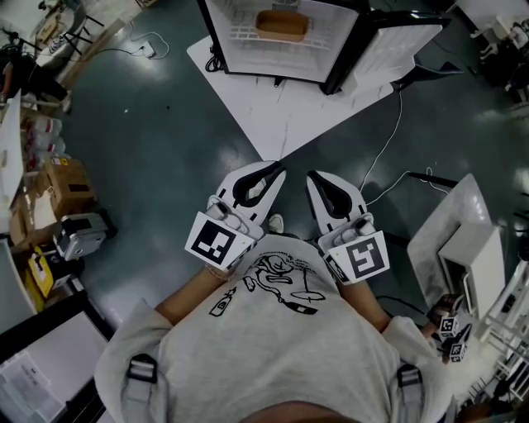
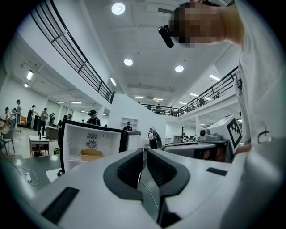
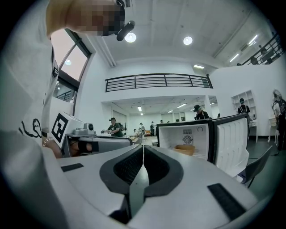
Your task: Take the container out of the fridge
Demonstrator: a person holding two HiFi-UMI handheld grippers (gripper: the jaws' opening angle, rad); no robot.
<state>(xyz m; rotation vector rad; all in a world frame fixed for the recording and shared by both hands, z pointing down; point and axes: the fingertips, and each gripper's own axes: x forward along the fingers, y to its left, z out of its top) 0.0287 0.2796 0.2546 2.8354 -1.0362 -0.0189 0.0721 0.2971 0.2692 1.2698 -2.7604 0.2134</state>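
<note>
Two grippers are held close before the person's grey shirt (image 1: pixel 273 347), side by side and pointing across the floor. The left gripper (image 1: pixel 275 172) has its jaws a thin slit apart with nothing in them, which its own view (image 2: pixel 145 152) shows plainly. The right gripper (image 1: pixel 315 175) has its jaws pressed together and empty (image 3: pixel 143 148). Each gripper view also catches the other tool's marker cube beside it. Only the head view gives the ground: a shoe tip (image 1: pixel 275 223) just under the jaws, then bare dark floor, then the corner of a white board (image 1: pixel 289 116) on which the fridge (image 1: pixel 211 37) stands. A thin cable (image 1: pixel 395 132) trails over the floor to the right of that path, and cardboard boxes (image 1: pixel 66 182) sit well off to the left. The fridge is open, with its door (image 1: pixel 397 45) swung to the right. The container (image 1: pixel 282 25), a shallow tan tub, rests on the wire shelf inside, well apart from both grippers. From the grippers' level the fridge (image 2: pixel 76 138) (image 3: pixel 172 138) faces them with the container (image 2: pixel 91 154) (image 3: pixel 184 150) low in its white cavity and a round emblem on the back wall. These views alone show the hall beyond: people standing behind the fridge, a railed balcony (image 3: pixel 156 82) and ceiling lights.
</note>
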